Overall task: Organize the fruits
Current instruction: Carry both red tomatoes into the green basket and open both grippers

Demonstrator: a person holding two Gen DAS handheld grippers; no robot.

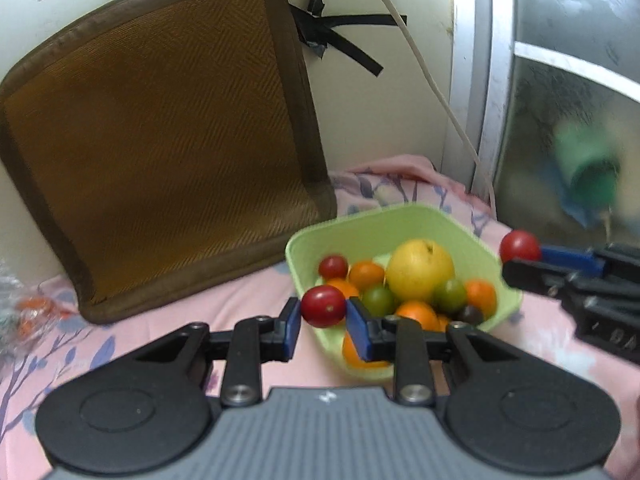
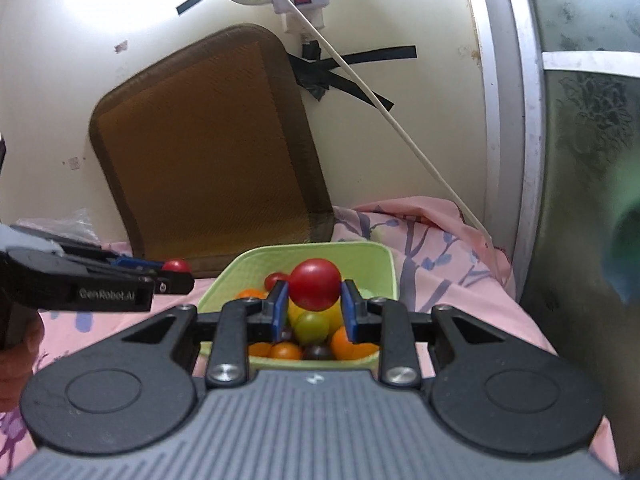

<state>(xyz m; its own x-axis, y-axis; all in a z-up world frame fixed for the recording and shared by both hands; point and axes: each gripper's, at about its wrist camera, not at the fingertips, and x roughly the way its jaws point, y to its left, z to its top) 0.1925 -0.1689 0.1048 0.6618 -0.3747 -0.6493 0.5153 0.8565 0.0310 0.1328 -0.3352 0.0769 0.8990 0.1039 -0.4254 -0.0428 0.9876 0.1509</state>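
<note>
Each hand-held gripper (image 1: 323, 316) (image 2: 314, 304) pinches a red tomato (image 1: 323, 306) (image 2: 315, 284) between its fingers.

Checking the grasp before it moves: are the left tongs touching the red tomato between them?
Touching. The left wrist view shows both blue pads pressed against the red tomato, which the left tongs hold.

- My right tongs (image 2: 313, 304) grip a red tomato (image 2: 315, 284) above the green bowl (image 2: 384, 264).
- My left tongs (image 2: 172, 274) pinch another red tomato (image 2: 176, 266), near the bowl's left rim.
</note>
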